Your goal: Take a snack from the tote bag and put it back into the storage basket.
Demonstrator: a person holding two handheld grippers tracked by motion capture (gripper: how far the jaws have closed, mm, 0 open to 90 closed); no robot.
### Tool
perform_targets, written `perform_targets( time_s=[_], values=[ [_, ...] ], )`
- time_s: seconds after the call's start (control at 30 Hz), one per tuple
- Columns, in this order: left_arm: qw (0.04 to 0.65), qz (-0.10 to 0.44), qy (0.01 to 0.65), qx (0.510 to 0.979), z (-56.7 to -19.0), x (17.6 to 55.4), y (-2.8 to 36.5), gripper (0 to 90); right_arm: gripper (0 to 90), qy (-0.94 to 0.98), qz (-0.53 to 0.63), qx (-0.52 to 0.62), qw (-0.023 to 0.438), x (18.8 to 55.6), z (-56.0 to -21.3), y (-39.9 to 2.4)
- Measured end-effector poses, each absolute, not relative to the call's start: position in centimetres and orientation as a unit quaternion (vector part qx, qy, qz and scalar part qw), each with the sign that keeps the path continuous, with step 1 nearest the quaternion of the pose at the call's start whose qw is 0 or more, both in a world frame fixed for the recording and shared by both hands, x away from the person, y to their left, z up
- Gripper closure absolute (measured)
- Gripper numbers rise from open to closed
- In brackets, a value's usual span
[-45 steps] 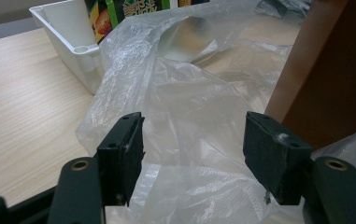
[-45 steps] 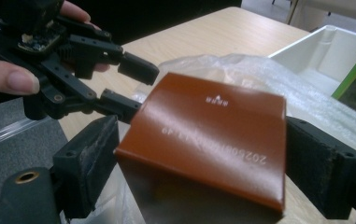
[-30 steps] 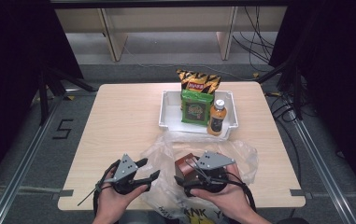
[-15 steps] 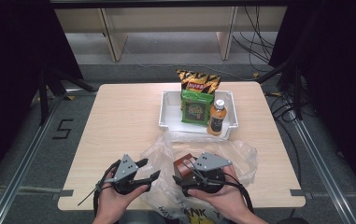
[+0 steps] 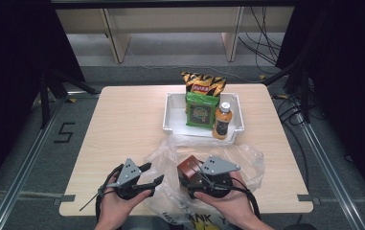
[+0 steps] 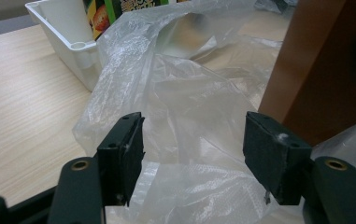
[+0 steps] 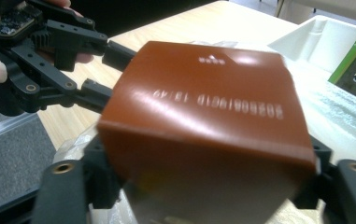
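Table (image 5: 122, 124), light wood, rectangular, carries everything; toward its far edge sits a white tray (image 5: 173, 117) holding a green snack packet (image 5: 200, 112) standing against a black-and-orange snack bag (image 5: 203, 84), with an orange drink bottle (image 5: 222, 120) upright at the tray's near right corner; the tray's corner and the green packet also appear at the top of the left gripper view, tray (image 6: 68, 35); nearer the person, a clear plastic bag (image 5: 247, 160) lies crumpled on the table between the tray and the front edge, spread wide under and around the right gripper; in the left gripper view the plastic bag (image 6: 185, 98) billows up just ahead of the jaws; right gripper (image 5: 200, 178), in the person's right hand (image 5: 228, 203), sits over the bag with a brown carton (image 5: 189, 168) between its jaws; in the right gripper view the brown carton (image 7: 208, 112) sits squarely between the two jaws, both of which touch its sides; the jaws have just been closing onto it, so it reads as gripped; printed digits run across its upper face; left gripper (image 5: 152, 176), in the left hand (image 5: 118, 206), rests at the bag's left edge, near the carton but apart from it; its jaws stand wide apart with only loose bag film between them, nothing pinched; the left gripper (image 7: 108, 70) also shows beyond the carton in the right gripper view.
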State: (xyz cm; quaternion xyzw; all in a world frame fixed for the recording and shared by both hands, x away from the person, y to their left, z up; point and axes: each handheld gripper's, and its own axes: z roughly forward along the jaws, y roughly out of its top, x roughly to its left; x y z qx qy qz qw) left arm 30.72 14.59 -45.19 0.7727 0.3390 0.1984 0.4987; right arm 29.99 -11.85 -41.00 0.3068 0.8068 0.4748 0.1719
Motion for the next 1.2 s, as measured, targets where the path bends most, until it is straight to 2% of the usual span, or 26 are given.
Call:
perform_targets(
  time_s=[0.53,0.7,0.87,0.97,1.2],
  values=[
    [0.499,0.2,0.338,0.773,-45.2,30.7,14.7,37.9,38.1,0.81,0.48,0.287,0.177,30.1,-41.0,-12.0],
    [0.502,0.197,0.342,0.769,-45.2,30.7,14.7,37.9,38.3,0.807,0.485,0.295,0.159,30.1,-40.8,-12.1],
    [0.507,0.2,0.343,0.765,-45.0,30.8,14.8,38.1,38.4,0.811,0.485,0.279,0.17,30.5,-40.1,-12.7],
    [0.502,0.2,0.344,0.767,-45.1,30.8,14.8,38.2,38.5,0.8,0.495,0.3,0.156,30.5,-39.5,-12.7],
    [0.509,0.202,0.343,0.763,-45.0,30.8,14.8,38.4,38.6,0.795,0.512,0.286,0.155,31.3,-38.1,-13.1]
  ],
)
